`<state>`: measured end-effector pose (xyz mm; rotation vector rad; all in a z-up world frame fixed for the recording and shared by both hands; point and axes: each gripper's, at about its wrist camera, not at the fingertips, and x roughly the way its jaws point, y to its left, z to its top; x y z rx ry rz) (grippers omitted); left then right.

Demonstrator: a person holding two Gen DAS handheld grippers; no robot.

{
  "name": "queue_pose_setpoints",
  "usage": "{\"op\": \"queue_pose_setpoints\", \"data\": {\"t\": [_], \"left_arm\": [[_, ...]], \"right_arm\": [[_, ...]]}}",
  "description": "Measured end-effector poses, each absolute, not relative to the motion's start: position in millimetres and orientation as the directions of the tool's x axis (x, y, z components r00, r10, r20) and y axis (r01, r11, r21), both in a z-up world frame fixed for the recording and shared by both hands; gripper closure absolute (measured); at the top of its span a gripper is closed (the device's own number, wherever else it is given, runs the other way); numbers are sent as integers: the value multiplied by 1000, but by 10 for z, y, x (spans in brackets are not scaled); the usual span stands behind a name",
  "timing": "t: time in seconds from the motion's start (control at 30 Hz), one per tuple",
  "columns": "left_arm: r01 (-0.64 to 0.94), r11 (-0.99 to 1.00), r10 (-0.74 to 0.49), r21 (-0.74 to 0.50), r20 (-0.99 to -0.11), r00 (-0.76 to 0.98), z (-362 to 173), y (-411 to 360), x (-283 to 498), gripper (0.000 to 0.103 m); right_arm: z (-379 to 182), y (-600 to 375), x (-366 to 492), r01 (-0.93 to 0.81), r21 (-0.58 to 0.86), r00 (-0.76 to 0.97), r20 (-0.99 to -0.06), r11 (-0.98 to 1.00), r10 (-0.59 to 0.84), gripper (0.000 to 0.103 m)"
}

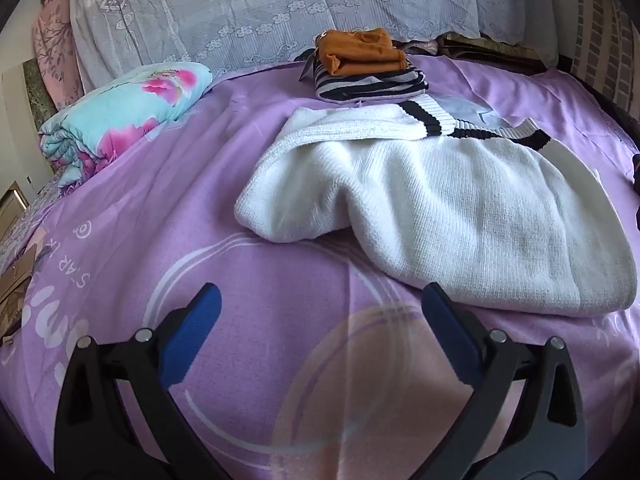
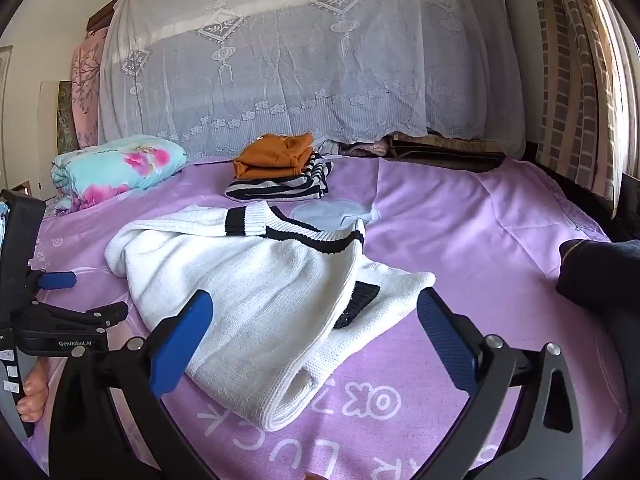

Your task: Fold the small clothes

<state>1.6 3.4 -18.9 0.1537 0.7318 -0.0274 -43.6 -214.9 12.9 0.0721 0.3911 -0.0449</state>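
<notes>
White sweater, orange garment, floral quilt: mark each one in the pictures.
white sweater (image 1: 460, 216): left wrist view, on its knit body.
orange garment (image 2: 276, 156): right wrist view, on its folded top layer.
floral quilt (image 1: 124, 116): left wrist view, on its rolled side.

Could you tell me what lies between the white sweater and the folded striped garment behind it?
Only bare purple bedsheet separates the white sweater from the striped garment, clearest in the right wrist view.

bare sheet (image 1: 280, 340) before sweater (image 1: 460, 208)

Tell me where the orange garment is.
In both views the folded orange garment lies on the striped garment, at the bed's far side, beyond the white sweater, below the lace cover.
</notes>
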Motion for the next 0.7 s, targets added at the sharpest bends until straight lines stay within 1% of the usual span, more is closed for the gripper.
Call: {"op": "queue_pose_setpoints", "data": {"t": [0.23, 0.7], "left_arm": [[81, 988, 30, 133, -670, 742, -210, 42, 19, 2], [77, 990, 26, 121, -679, 734, -229, 78, 39, 2]], "right_arm": [[101, -2227, -401, 70, 90, 917, -398, 994, -29, 1], [91, -2240, -401, 71, 91, 917, -398, 993, -29, 1]]}}
